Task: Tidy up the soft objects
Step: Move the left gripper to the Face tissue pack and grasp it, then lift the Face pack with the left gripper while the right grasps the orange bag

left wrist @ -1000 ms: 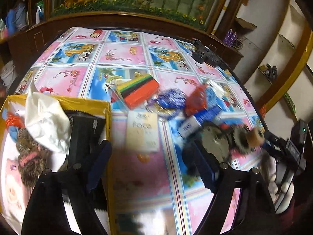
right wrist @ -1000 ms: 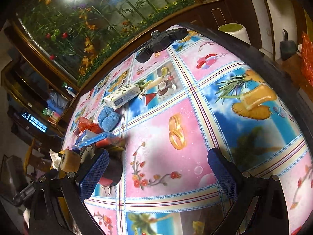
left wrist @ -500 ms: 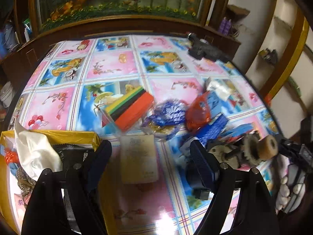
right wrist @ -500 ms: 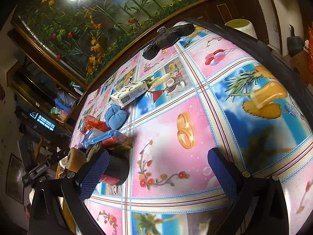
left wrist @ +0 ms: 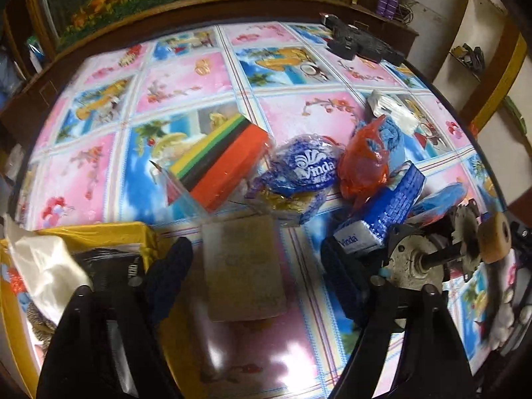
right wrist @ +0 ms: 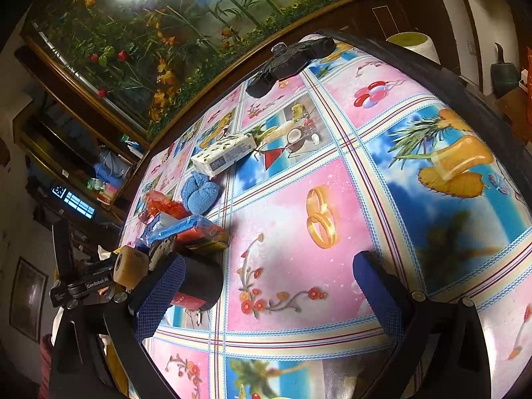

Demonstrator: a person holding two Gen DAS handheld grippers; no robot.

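Note:
In the left wrist view my left gripper (left wrist: pixel 256 272) is open and empty, above a beige cloth pad (left wrist: pixel 242 266) on the table. Beyond it lie a striped sponge pack (left wrist: pixel 222 163), a blue Vinda tissue pack (left wrist: pixel 302 169), a red bag (left wrist: pixel 365 163) and a blue block (left wrist: pixel 395 199). A yellow box (left wrist: pixel 99 232) at the left holds a white cloth (left wrist: pixel 40 266) and other soft things. In the right wrist view my right gripper (right wrist: pixel 266 286) is open and empty over bare tablecloth. A blue knit ball (right wrist: pixel 199 193) and a white tissue pack (right wrist: pixel 226 154) lie far left.
A metal motor with a wooden wheel (left wrist: pixel 442 249) stands at the right, also in the right wrist view (right wrist: pixel 133 266). A black device (left wrist: pixel 359 40) sits at the table's far edge (right wrist: pixel 292 56). The table carries a pink and blue patterned cloth (right wrist: pixel 299 232).
My left gripper has moved forward and right, away from the yellow box toward the beige pad and the pile. My right gripper has barely shifted. Both stay open.

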